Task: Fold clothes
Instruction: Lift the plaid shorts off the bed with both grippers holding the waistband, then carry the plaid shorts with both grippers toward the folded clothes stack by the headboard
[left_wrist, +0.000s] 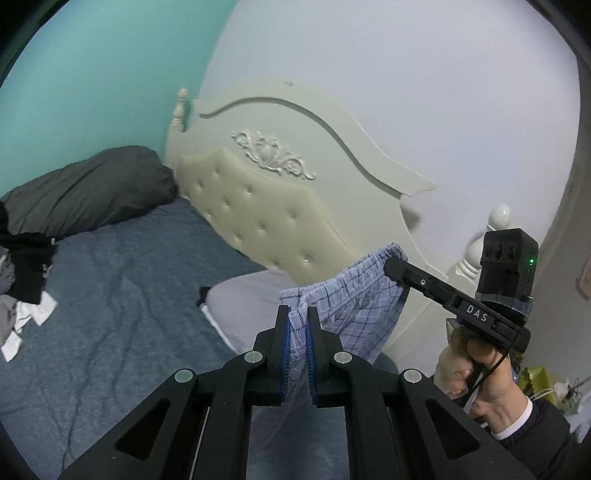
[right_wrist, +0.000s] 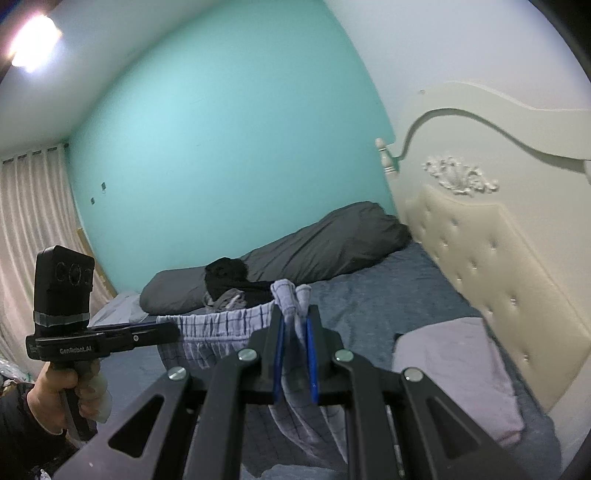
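Here the left gripper (left_wrist: 298, 314) and right gripper (right_wrist: 295, 321) each clamp the waistband of the plaid shorts (left_wrist: 354, 295), which hang stretched between them above the bed (left_wrist: 110, 295). Keeping the band level and taut should help them settle flat.

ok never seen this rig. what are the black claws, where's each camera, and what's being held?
No robot: a person holds a two-finger gripper in each hand, each carrying a fisheye camera looking along its fingers. The left wrist view shows the left gripper shut on the checked shorts, with the right gripper pinching the other end of the waistband. The right wrist view shows the right gripper from its own camera. The shorts hang in the air over the bed, where a clothes pile and dark pillow lie.
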